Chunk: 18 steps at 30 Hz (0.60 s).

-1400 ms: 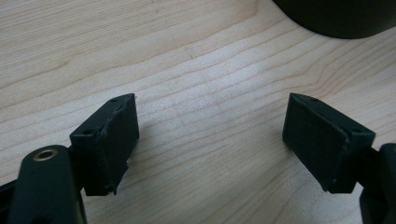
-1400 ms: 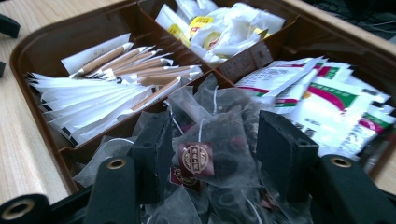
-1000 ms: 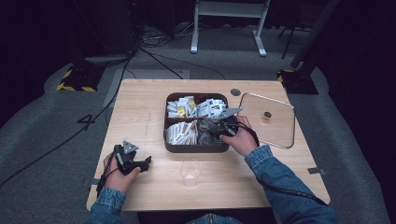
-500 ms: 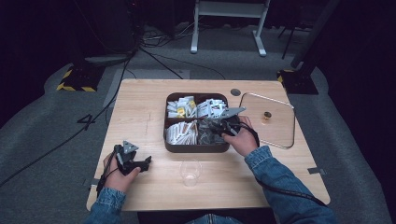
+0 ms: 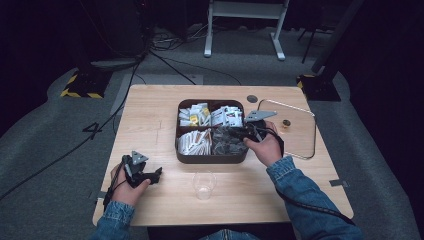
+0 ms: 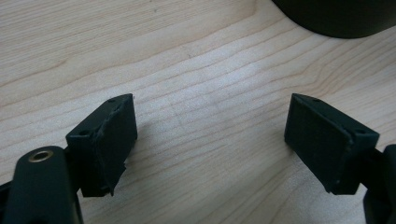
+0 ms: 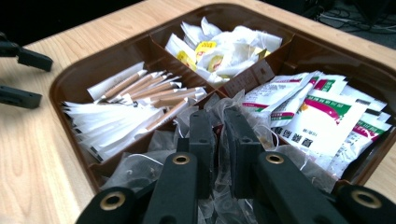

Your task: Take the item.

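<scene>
Brown tray (image 7: 116, 60) holds the clear tea bags (image 7: 154, 163) right under the right gripper (image 7: 218, 140). Its jaws have just been closing and now pinch one tea bag between them. Off to its side, the left gripper (image 5: 145, 176) rests on the table (image 6: 196, 70), jaws apart, holding nothing.

Print on the sachets (image 7: 322, 112) in the tray's (image 7: 70, 79) far compartments is too small to be read. The clear tea bag (image 7: 219, 135) pinched by the right gripper (image 7: 219, 140) is largely covered by its jaws. The tray is cut off at the left gripper view's top edge
</scene>
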Each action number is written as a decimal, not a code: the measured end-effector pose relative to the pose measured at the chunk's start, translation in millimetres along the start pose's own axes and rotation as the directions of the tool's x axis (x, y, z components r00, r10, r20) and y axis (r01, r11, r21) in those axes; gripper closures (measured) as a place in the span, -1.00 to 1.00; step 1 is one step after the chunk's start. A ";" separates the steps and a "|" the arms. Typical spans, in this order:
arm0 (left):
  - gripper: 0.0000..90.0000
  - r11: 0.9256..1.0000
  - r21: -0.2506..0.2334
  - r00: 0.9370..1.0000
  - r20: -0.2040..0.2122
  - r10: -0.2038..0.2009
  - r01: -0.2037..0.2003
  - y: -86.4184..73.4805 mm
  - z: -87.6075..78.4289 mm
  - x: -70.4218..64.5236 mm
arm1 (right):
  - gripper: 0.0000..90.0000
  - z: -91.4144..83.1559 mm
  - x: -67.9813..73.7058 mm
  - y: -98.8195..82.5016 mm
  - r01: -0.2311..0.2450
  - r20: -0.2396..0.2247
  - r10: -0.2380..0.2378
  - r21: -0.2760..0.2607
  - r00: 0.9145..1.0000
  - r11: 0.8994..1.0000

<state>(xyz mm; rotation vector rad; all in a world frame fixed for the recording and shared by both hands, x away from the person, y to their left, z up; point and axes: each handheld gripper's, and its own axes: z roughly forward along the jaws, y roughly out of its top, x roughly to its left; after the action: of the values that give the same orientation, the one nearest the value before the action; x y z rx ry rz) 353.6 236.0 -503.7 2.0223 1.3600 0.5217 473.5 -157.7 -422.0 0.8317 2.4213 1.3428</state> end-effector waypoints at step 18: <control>-0.62 1.000 0.002 1.000 0.004 -0.001 0.001 -0.1 0.1 -0.6 | 0.86 -31.1 15.1 10.7 -0.003 -0.032 0.000 -0.091 0.999 0.996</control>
<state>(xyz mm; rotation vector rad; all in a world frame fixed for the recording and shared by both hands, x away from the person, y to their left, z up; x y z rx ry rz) 353.3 235.5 -503.8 2.0225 1.3599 0.5157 450.5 -166.0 -395.3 0.7950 2.3637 1.4664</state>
